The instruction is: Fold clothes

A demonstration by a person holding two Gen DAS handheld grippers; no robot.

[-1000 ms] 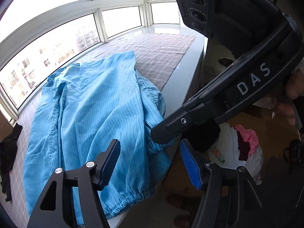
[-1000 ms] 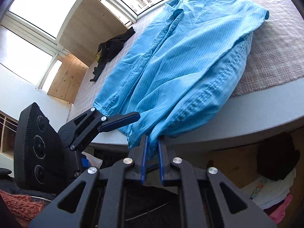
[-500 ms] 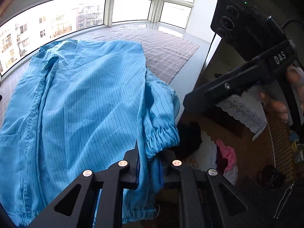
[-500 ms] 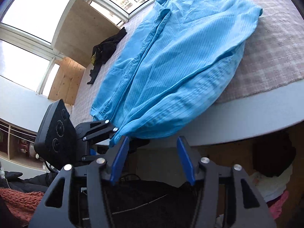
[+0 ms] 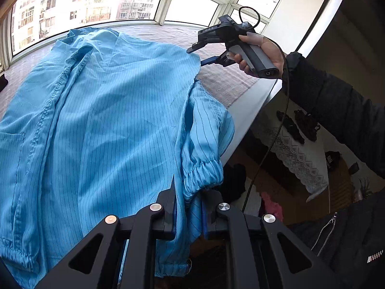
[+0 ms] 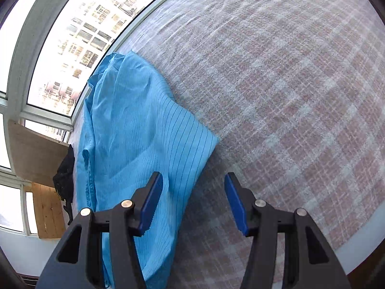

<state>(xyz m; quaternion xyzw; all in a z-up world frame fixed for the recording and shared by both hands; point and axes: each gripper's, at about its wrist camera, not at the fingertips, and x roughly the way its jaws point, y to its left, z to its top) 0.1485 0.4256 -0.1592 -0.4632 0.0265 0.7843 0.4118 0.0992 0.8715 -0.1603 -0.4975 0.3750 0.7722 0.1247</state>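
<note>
A blue pinstriped garment (image 5: 108, 125) lies spread on a checked bed cover (image 6: 288, 96) beside a bay window (image 5: 84, 2), one elastic-cuffed sleeve (image 5: 204, 159) hanging over the edge. The left gripper (image 5: 189, 214) is clamped on fabric near that cuff; the right gripper (image 6: 192, 202), jaws wide apart and empty, hovers over the garment's shoulder corner.

blue garment (image 5: 101, 130) hem and left cuff beyond the frame edge

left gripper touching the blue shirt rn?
Touching. Left wrist view: left gripper is shut on the blue shirt, fabric pinched between its pads beside the sleeve cuff.
</note>
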